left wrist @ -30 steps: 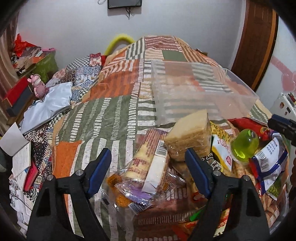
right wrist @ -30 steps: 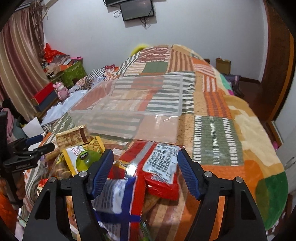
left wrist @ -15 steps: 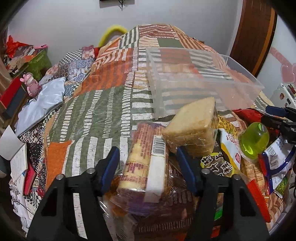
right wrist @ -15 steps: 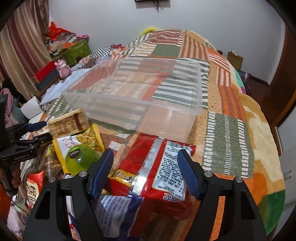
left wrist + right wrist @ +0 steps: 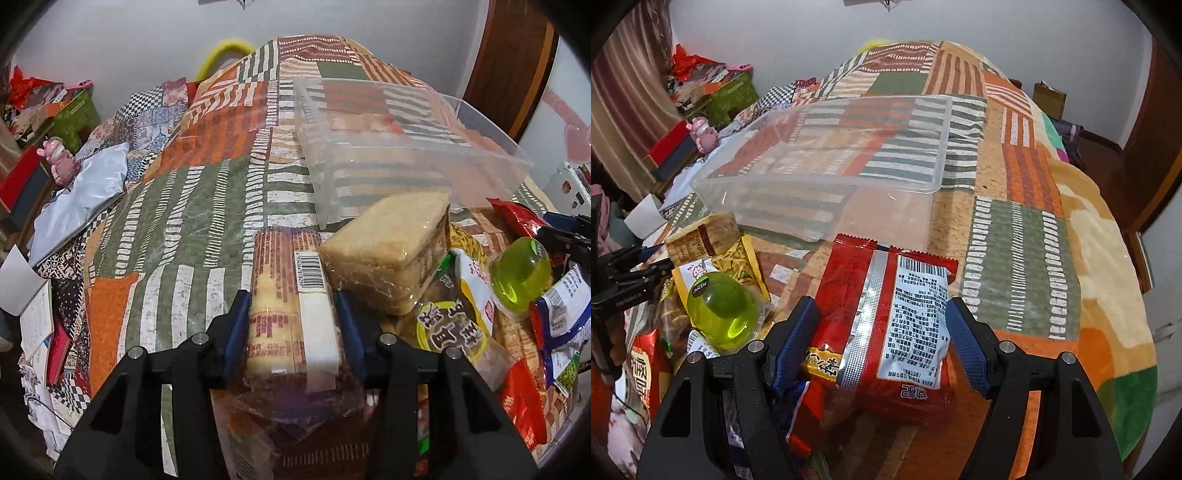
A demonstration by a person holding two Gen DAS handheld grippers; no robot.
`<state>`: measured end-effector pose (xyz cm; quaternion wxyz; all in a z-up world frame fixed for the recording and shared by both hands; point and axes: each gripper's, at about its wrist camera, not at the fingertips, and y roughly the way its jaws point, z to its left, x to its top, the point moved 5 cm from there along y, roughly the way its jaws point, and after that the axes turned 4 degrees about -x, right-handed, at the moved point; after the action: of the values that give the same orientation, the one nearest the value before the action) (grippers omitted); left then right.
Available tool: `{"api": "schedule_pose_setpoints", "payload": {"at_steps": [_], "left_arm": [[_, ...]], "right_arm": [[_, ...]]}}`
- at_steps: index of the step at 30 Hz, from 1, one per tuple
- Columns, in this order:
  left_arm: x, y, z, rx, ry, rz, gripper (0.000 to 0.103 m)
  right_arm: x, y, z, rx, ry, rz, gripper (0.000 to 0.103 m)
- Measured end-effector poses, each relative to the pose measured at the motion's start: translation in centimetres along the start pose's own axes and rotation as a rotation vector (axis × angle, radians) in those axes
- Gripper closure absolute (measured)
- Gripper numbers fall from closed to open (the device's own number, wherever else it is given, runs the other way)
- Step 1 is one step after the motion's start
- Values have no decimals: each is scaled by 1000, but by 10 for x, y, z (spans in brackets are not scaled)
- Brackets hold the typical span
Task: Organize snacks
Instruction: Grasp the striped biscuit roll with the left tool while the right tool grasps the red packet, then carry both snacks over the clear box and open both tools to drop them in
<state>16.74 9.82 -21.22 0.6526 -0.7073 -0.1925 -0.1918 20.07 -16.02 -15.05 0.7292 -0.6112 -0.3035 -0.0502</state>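
Biscuit pack (image 5: 291, 314) between closing left gripper (image 5: 293, 325) pads; clear bin (image 5: 399, 147) beyond

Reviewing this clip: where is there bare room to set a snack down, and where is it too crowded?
Free: the inside of the clear bin, which holds nothing, and the bare quilt right of the bin and the red packet; also the quilt left of the biscuit roll. Crowded: the snack pile around the green jelly cup, packets overlapping.
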Motion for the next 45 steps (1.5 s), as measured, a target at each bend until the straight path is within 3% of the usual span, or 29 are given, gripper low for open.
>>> {"api": "schedule_pose_setpoints", "payload": {"at_steps": [7, 12, 14, 17, 20, 33, 45], "left_arm": [[0, 9, 0, 0, -4, 2, 56], [0, 10, 2, -11, -15, -13, 56], [0, 8, 3, -10, -21, -20, 57], [-1, 3, 3, -2, -19, -35, 58], [-1, -5, 4, 1, -18, -51, 59], [12, -50, 3, 11, -35, -164, 59], [44, -90, -14, -19, -35, -295, 59]], "right_arm": [[4, 17, 3, 5, -19, 44, 21], [2, 26, 1, 36, 2, 71, 19], [1, 25, -1, 49, 13, 69, 24], [-1, 20, -1, 45, 16, 48, 35], [-2, 16, -5, 30, 29, 25, 37], [-2, -19, -21, 12, 89, -75, 37], [32, -62, -13, 30, 75, -238, 37]]}}
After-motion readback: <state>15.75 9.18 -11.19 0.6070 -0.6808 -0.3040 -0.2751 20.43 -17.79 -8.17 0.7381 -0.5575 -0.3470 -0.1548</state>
